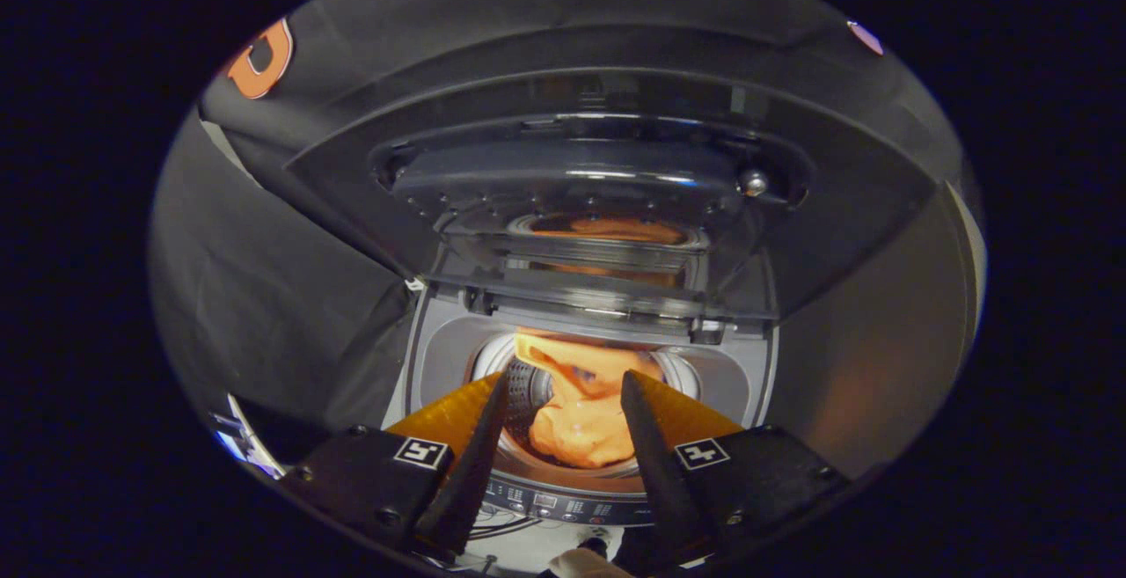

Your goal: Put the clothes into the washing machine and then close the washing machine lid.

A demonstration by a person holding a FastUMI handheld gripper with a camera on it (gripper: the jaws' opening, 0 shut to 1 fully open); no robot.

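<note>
In the gripper view, the gripper (563, 393) is above a top-loading washing machine (444, 367) and looks down into it. Its two fingers (482, 446) stand apart with a clear gap between them, and nothing is between them: they hold nothing and touch nothing.

Through this gap I see the round drum (526, 389) of the machine, with its wall full of small holes. Inside the drum lies an orange garment (585, 420), crumpled in a soft heap. One part of it rises toward the far rim of the drum, the rest sits lower, closer to the fingers. The garment is below and beyond the fingertips, not in contact with them.

The lid (607, 173) of the machine is open. It stands raised at the far side of the opening, above the drum, and its dark glossy underside faces the camera. In its glass part there is an orange reflection of the garment. A small shiny round knob (753, 181) sits on the lid toward the right.

The control panel (563, 502) with small buttons runs along the near edge of the machine, just under the fingertips. Around the machine hangs the black cloth wall (264, 296) of the booth. To the right of the machine there is a plain grey surface (871, 358); I cannot tell what it is.
</note>
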